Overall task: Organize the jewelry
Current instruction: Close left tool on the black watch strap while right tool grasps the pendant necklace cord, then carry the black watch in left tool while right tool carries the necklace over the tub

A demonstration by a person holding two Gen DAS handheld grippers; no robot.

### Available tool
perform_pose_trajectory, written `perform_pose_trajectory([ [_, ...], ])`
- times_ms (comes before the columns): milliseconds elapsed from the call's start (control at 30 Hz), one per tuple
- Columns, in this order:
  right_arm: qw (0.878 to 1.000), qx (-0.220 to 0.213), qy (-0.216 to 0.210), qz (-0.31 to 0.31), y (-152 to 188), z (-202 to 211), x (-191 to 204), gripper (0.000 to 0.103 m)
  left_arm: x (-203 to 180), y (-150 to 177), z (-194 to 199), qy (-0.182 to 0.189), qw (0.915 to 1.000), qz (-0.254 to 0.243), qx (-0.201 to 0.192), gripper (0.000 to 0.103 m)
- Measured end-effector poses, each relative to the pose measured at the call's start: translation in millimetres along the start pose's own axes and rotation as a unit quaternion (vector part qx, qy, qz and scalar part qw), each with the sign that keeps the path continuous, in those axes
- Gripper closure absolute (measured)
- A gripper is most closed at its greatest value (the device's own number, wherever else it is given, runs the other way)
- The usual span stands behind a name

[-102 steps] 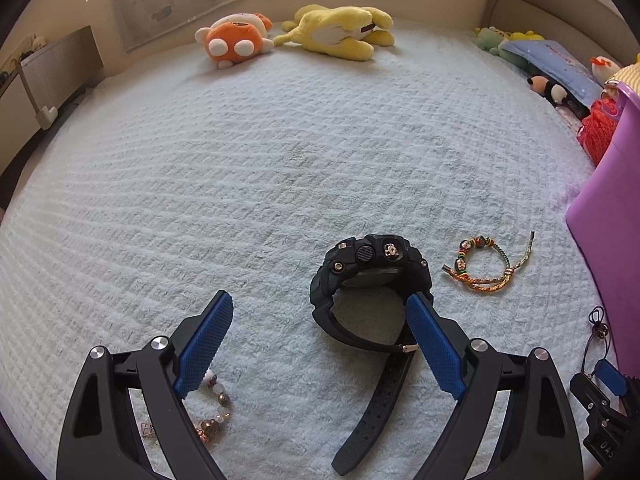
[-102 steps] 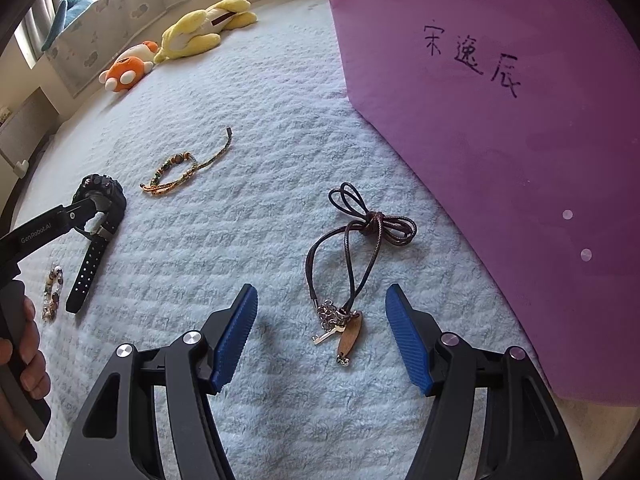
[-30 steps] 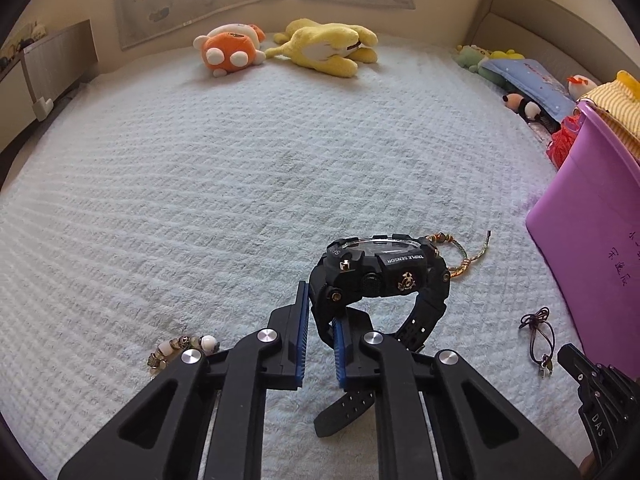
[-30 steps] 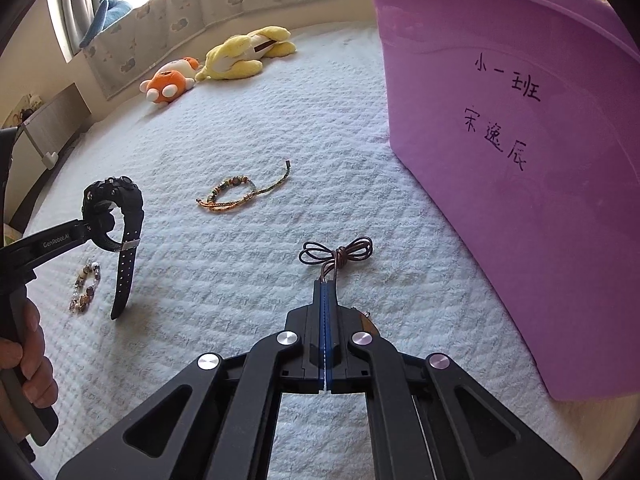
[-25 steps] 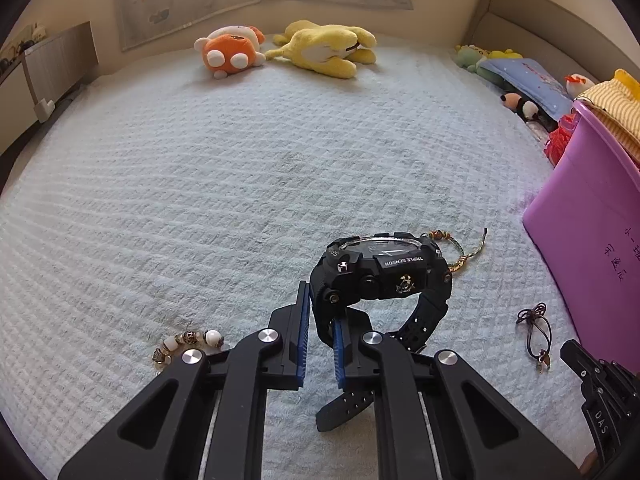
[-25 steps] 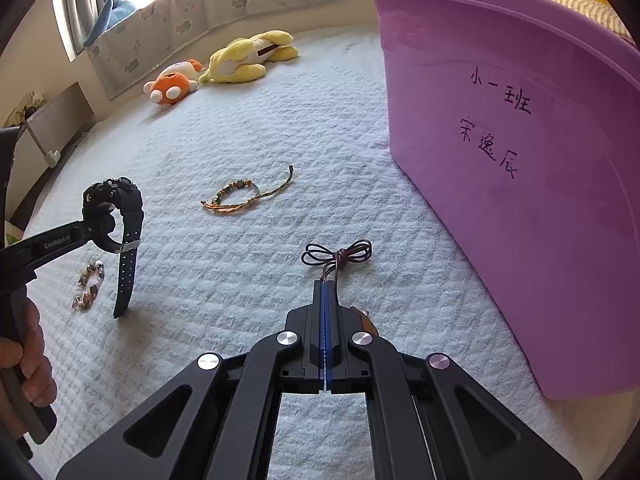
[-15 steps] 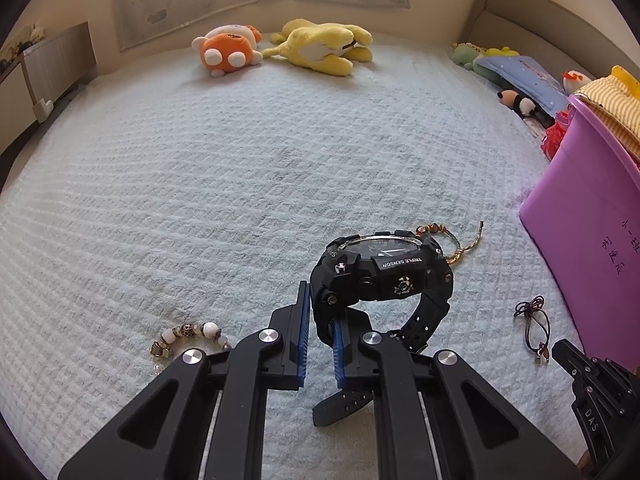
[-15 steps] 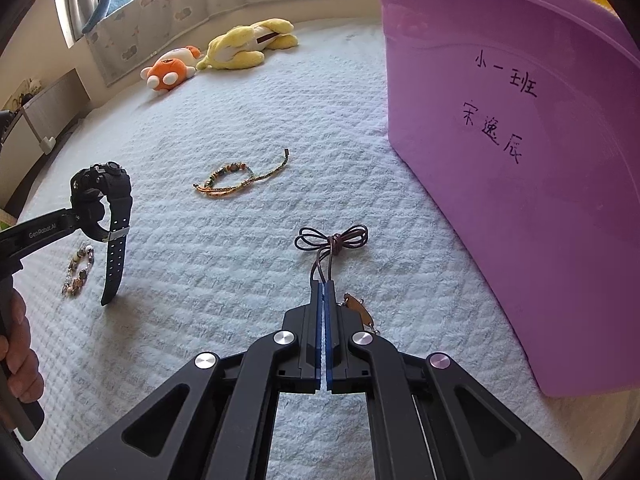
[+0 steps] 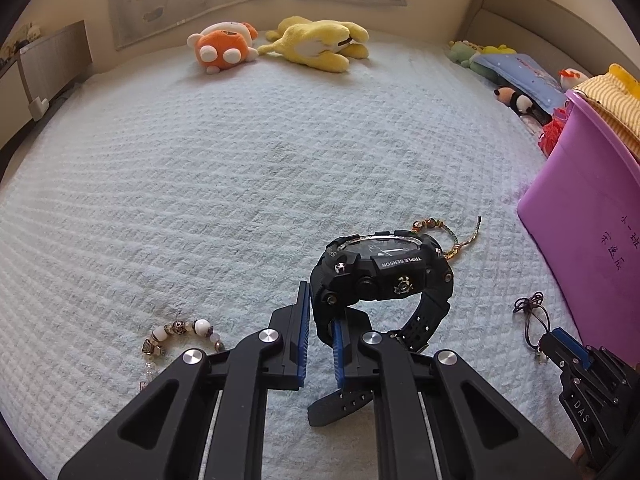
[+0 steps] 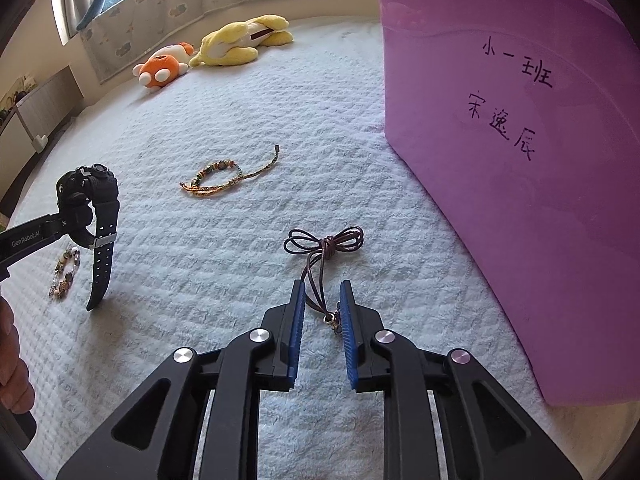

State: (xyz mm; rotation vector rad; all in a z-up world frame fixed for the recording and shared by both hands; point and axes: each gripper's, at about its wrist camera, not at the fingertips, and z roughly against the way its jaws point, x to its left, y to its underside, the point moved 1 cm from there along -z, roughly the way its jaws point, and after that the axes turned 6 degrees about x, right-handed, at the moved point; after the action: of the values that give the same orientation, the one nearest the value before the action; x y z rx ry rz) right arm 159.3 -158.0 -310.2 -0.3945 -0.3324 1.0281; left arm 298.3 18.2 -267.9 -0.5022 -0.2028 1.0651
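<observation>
My left gripper (image 9: 320, 300) is shut on the strap of a black watch (image 9: 384, 272), which is held up off the white bedspread with its loose strap end hanging down. The right wrist view shows the watch (image 10: 88, 200) at far left in that gripper (image 10: 60, 220). My right gripper (image 10: 321, 286) has its jaws opening. The brown cord necklace (image 10: 324, 240) runs between the blue pads, which do not press on it; its pendant (image 10: 332, 320) lies in the gap. A woven bracelet (image 10: 224, 180) and a bead bracelet (image 9: 180, 332) lie on the bedspread.
A tall purple bin (image 10: 520, 160) with handwriting stands close on the right. An orange plush toy (image 9: 220, 46) and a yellow one (image 9: 320, 44) lie at the far edge of the bed. More toys and a pillow (image 9: 516, 68) are at the back right. A person's hand (image 10: 12, 360) grips the left handle.
Both grippers closed, the left on the watch and the right on the cord, and the watch was lifted. In the last half second the right jaws have parted from the cord.
</observation>
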Motion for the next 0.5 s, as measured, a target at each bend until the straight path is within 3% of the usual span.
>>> perform_pose_trajectory([
  [267, 1.000, 0.004, -0.001, 0.005, -1.6, -7.9, 3.1, 0.086, -0.4, 0.5, -1.6, 0.002, 1.0000, 0.000, 0.001, 0.093],
  [367, 1.000, 0.002, -0.001, 0.007, -1.4, -8.3, 3.6, 0.099, -0.5, 0.7, -1.8, 0.003, 1.0000, 0.001, 0.001, 0.093],
  [500, 1.000, -0.002, -0.005, 0.006, -0.5, -6.2, 3.8, 0.101, -0.1, 0.1, -0.2, 0.004, 1.0000, 0.003, 0.000, 0.093],
])
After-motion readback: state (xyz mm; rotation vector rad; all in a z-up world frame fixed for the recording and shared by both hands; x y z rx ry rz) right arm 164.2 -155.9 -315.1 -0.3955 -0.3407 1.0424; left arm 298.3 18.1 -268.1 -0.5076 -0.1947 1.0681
